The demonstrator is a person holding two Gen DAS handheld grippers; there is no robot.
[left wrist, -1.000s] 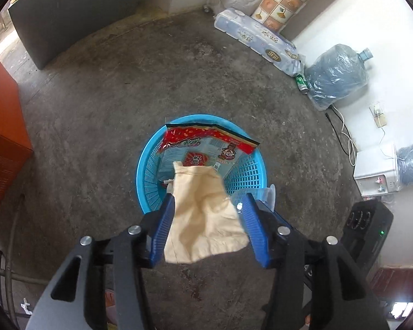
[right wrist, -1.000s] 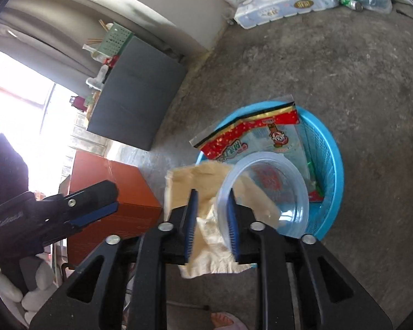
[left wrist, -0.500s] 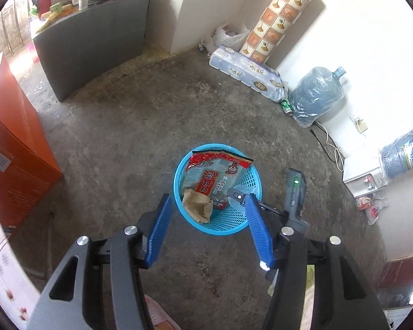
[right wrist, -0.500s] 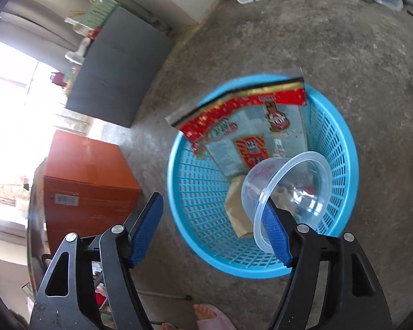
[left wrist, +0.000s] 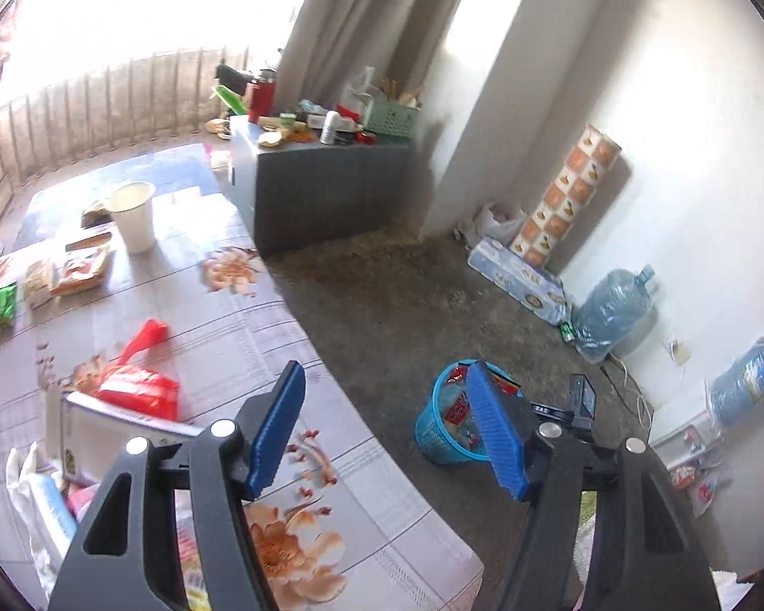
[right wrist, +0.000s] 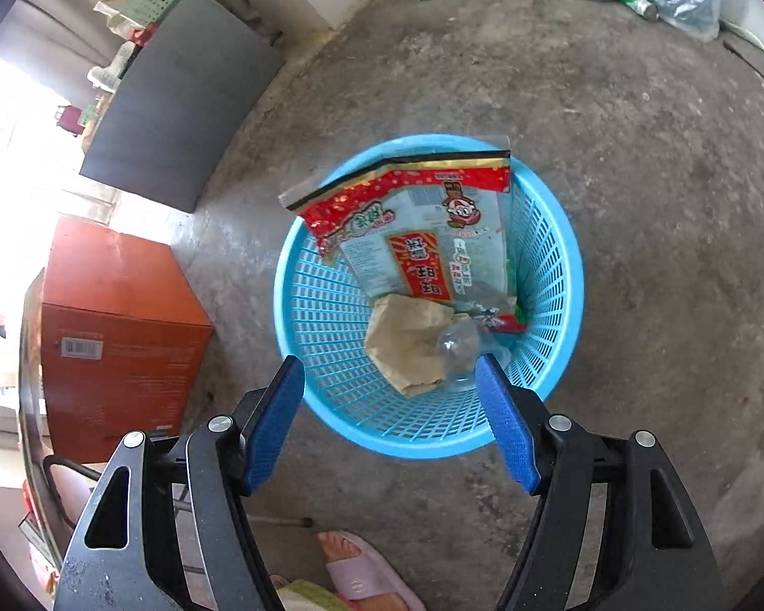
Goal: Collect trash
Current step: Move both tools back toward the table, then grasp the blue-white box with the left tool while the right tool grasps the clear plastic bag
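The blue mesh basket (right wrist: 550, 275) stands on the concrete floor. In it lie a red snack bag (right wrist: 412, 234), a brown paper bag (right wrist: 407, 341) and a clear plastic bowl (right wrist: 461, 351). My right gripper (right wrist: 388, 364) hangs open just above the basket's near rim, holding nothing. My left gripper (left wrist: 384, 374) is raised over the edge of a floral-cloth table (left wrist: 260, 336); its jaws are opening and nothing is between them. On the table lie a red plastic bag (left wrist: 137, 382), a white cup (left wrist: 133, 216) and snack wrappers (left wrist: 76, 265). The basket (left wrist: 433, 433) shows on the floor behind the left gripper's right finger.
An orange box (right wrist: 122, 315) and a grey cabinet (right wrist: 178, 96) stand left of the basket. A foot in a pink slipper (right wrist: 361, 570) is at the near edge. Toilet-paper packs (left wrist: 514, 280) and water jugs (left wrist: 611, 310) line the far wall.
The left gripper let go of the brown paper bag into the basket, then rose and swung towards the table. The right gripper opened and the clear bowl dropped into the basket.
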